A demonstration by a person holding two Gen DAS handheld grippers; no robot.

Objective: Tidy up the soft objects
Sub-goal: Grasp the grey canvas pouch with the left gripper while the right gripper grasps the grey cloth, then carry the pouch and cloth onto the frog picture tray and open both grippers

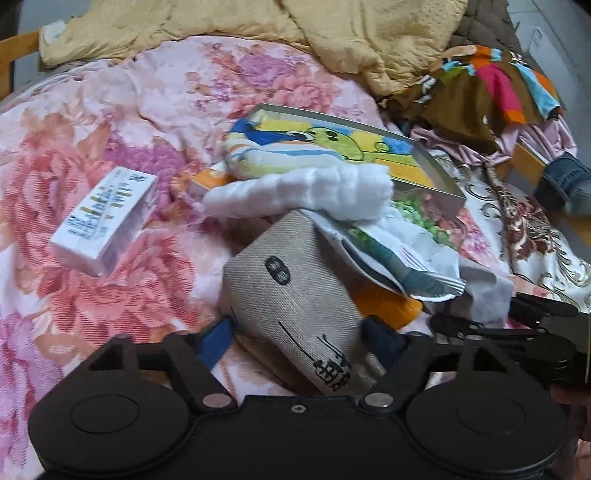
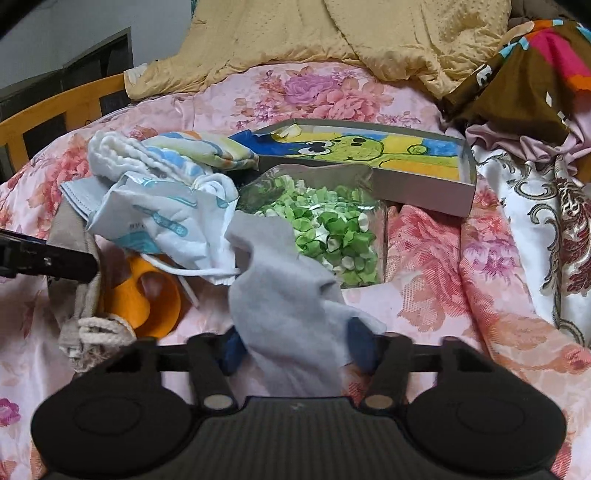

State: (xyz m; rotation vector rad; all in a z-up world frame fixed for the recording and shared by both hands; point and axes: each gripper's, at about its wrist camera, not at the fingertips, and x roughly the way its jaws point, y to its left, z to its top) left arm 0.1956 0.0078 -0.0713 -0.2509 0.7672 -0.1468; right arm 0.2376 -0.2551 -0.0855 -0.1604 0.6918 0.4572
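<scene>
Pink floral bedspread (image 1: 110, 122) covers the bed and carries everything. Toward the bed's left side, well apart from the pile, lies a white carton (image 1: 105, 219) with printed text. Next, near the middle, my left hand-held gripper (image 1: 299, 339) has its blue pads either side of a beige canvas pouch (image 1: 291, 291) with black printing; both pads touch the cloth, jaws partly closed on it. The pouch's cord end (image 2: 99, 328) shows in the right wrist view, just beside an orange plastic piece (image 2: 147, 291) under the pile.

Behind the pouch: a white ribbed cloth (image 1: 314, 192), a pastel striped cloth (image 1: 280, 155) and a white printed bag (image 2: 159, 221) with teal markings, all heaped and touching.

Right of that, my right hand-held gripper (image 2: 295, 349) is closed part-way on a pale grey sock-like cloth (image 2: 280, 280); both pads press its lower end, and the cloth stands up between them. Its upper end overlaps a clear container of green and white folded paper pieces (image 2: 325, 229).

Further back, toward the bed's far right: a shallow grey box (image 2: 424, 188) with a green cartoon figure inside. A yellow quilt (image 2: 332, 33) lies along the far edge; a brown multicolour cloth (image 2: 524, 70) lies at the far right corner.
</scene>
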